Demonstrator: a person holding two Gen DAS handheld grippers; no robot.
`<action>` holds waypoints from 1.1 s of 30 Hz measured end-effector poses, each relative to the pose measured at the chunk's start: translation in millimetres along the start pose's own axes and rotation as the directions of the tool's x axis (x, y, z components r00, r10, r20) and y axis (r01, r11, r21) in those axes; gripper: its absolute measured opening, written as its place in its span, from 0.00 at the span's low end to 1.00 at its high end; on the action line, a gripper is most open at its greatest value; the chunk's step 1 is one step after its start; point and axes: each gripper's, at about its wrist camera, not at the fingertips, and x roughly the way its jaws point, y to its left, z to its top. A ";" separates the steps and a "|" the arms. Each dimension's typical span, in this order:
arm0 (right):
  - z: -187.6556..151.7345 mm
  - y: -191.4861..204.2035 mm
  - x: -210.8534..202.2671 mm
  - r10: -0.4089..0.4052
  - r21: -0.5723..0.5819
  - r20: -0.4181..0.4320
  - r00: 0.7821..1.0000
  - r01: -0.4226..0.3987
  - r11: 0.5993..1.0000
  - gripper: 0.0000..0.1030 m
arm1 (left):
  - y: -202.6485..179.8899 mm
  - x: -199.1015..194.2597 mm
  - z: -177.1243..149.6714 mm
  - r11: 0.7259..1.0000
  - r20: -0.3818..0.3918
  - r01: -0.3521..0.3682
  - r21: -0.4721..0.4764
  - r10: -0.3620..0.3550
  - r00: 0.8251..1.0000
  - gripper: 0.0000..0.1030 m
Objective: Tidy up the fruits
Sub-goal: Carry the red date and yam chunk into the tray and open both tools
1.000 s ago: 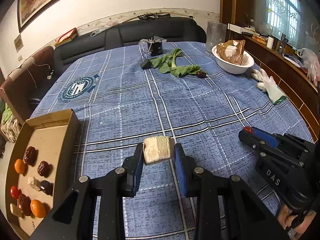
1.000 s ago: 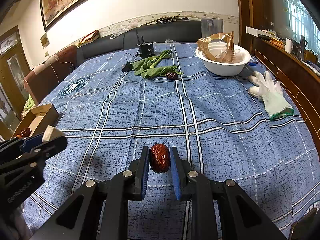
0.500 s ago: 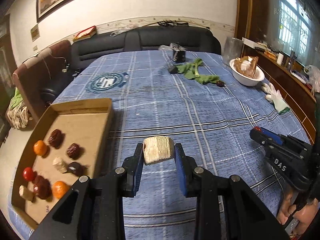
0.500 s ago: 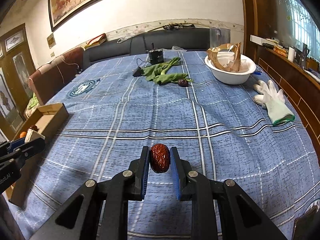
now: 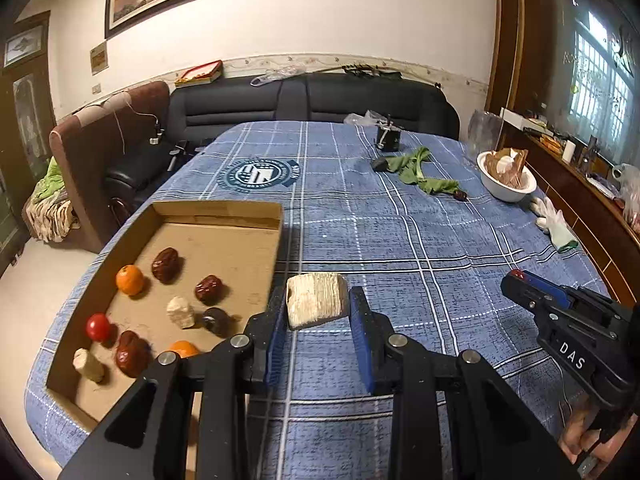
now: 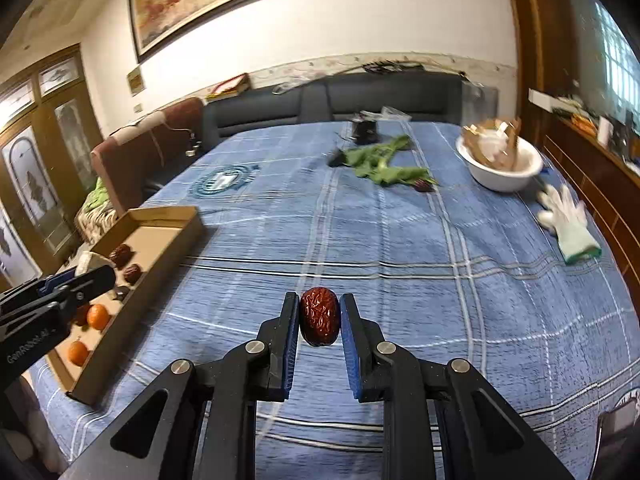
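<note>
1. Fruits are the subject here: a shallow brown cardboard tray at the left edge of the blue plaid tablecloth already holds wrinkled dark red dates, two small oranges, a red cherry tomato and pale beige chunks.
2. The left gripper has its jaws clamped on a pale, fibrous, block-shaped fruit piece, held in the air just beside the tray's right wall, not yet over the tray floor.
3. The right gripper has its jaws pressed on a glossy, wrinkled dark red date, held above the tablecloth, well to the right of the tray.
4. Another dark date lies far off on the cloth, touching the green leafy vegetable near the white bowl.
5. My judgement: the sorting is well advanced, with most pieces in the tray; the two held pieces remain to be set down, and the far date is likely left to fetch.
6. A white work glove lies at the table's right edge and seems to play no part in the task.
</note>
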 end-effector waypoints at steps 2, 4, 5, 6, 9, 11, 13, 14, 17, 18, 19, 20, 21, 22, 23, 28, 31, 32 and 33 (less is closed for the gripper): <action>1.6 12.4 -3.0 0.016 -0.023 0.004 1.000 -0.016 1.000 0.22 | 6.2 -4.6 -1.8 1.000 0.009 -0.005 -0.007 0.006 1.000 0.28; 3.2 23.4 -4.4 0.026 -0.047 0.006 1.000 -0.025 0.999 0.22 | 11.0 -6.9 -3.5 1.000 0.014 -0.010 -0.015 0.010 1.000 0.28; 4.0 29.0 -4.8 0.029 -0.059 0.007 1.000 -0.029 0.998 0.22 | 14.8 -7.9 -4.5 1.000 0.017 -0.012 -0.022 0.012 1.000 0.28; 4.9 35.4 -4.7 0.036 -0.072 0.007 0.999 -0.035 0.997 0.22 | 18.9 -8.7 -5.6 0.999 0.018 -0.014 -0.029 0.014 1.000 0.28; 6.5 52.7 -2.9 0.062 -0.099 0.000 0.998 -0.062 0.993 0.22 | 32.3 -8.2 -9.7 0.998 0.013 -0.026 -0.049 0.027 1.000 0.28; 6.8 65.1 0.3 0.082 -0.115 -0.008 0.997 -0.083 0.990 0.22 | 42.9 -6.0 -13.1 0.997 0.003 -0.033 -0.068 0.033 0.999 0.28; 7.0 78.4 4.8 0.108 -0.130 -0.022 0.994 -0.110 0.985 0.22 | 56.3 -3.8 -16.8 0.995 -0.008 -0.048 -0.091 0.048 0.999 0.29; 7.2 85.7 7.5 0.123 -0.138 -0.031 0.992 -0.126 0.982 0.22 | 67.1 -2.9 -19.3 0.992 -0.014 -0.061 -0.109 0.060 0.998 0.29; 7.7 110.5 18.5 0.177 -0.159 -0.067 0.982 -0.186 0.970 0.22 | 94.5 -1.5 -25.1 0.983 -0.030 -0.097 -0.155 0.093 0.995 0.29; 7.3 117.7 21.7 0.194 -0.166 -0.078 0.978 -0.204 0.965 0.22 | 105.6 -1.5 -28.1 0.979 -0.037 -0.111 -0.173 0.106 0.994 0.29; 6.7 125.9 24.8 0.209 -0.173 -0.089 0.974 -0.222 0.960 0.22 | 118.1 -1.2 -31.1 0.973 -0.046 -0.127 -0.193 0.120 0.992 0.29; 6.2 135.9 29.3 0.228 -0.182 -0.104 0.968 -0.244 0.953 0.22 | 128.7 -1.0 -33.9 0.967 -0.056 -0.142 -0.210 0.133 0.989 0.29; 5.9 143.6 33.0 0.242 -0.187 -0.115 0.963 -0.260 0.947 0.22 | 136.0 -0.5 -35.9 0.963 -0.062 -0.152 -0.222 0.141 0.988 0.29; 4.5 151.3 35.7 0.256 -0.193 -0.127 0.958 -0.277 0.941 0.22 | 144.7 -0.5 -38.6 0.959 -0.069 -0.161 -0.235 0.149 0.987 0.29; 2.7 160.4 39.5 0.271 -0.202 -0.140 0.952 -0.295 0.934 0.22 | 154.5 -0.7 -41.4 0.953 -0.076 -0.171 -0.251 0.157 0.985 0.29; -3.1 194.5 53.5 0.298 -0.243 -0.184 0.937 -0.337 0.910 0.22 | 175.5 0.9 -49.2 0.943 -0.096 -0.189 -0.275 0.169 0.981 0.29; -8.6 209.4 64.5 0.291 -0.265 -0.213 0.933 -0.342 0.901 0.22 | 178.6 7.4 -52.5 0.945 -0.106 -0.187 -0.269 0.164 0.981 0.29; -10.7 213.9 69.6 0.283 -0.274 -0.223 0.933 -0.338 0.900 0.22 | 177.9 7.5 -52.6 0.946 -0.104 -0.192 -0.262 0.170 0.980 0.29; -12.0 215.7 72.8 0.277 -0.277 -0.231 0.933 -0.336 0.900 0.23 | 177.3 8.1 -52.9 0.947 -0.104 -0.197 -0.254 0.175 0.979 0.29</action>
